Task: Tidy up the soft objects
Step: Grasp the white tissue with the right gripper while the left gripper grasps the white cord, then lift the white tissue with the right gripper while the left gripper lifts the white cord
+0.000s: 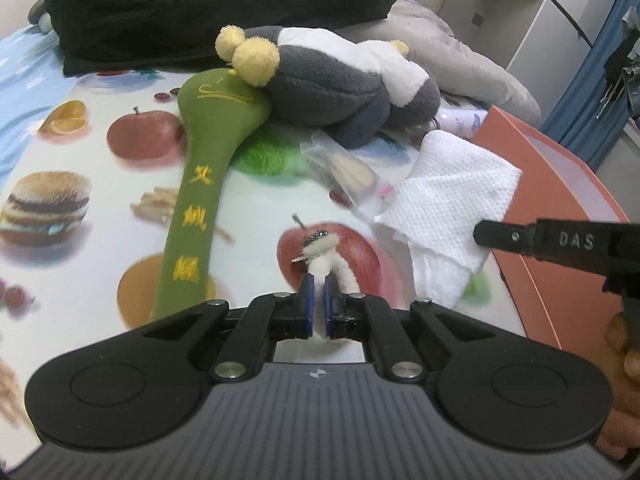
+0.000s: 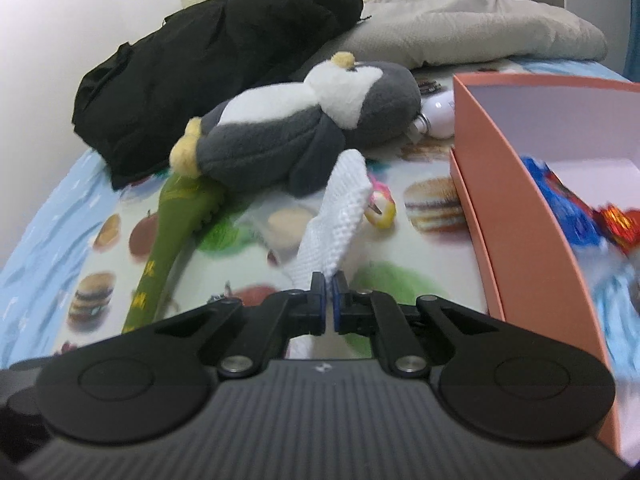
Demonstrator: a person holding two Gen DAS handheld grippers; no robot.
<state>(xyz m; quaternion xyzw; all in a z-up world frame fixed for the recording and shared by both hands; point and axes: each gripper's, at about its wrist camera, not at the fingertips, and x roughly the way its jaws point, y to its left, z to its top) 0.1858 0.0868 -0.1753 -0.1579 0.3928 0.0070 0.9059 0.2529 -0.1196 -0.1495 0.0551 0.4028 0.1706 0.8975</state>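
Partway done: left gripper (image 1: 319, 280) pinching a white fuzzy keychain (image 1: 322, 258), right gripper (image 2: 329, 280) pinching a white tissue (image 2: 334, 220), both beside the orange box (image 2: 516, 200). Penguin plush (image 2: 288, 128), green mallet (image 1: 200, 184) left outside.

Box contents: blue and red wrappers (image 2: 576, 204), right of the right claw, blurred past reading.
Orange box (image 2: 532, 216): cut off at the frame's right edge.
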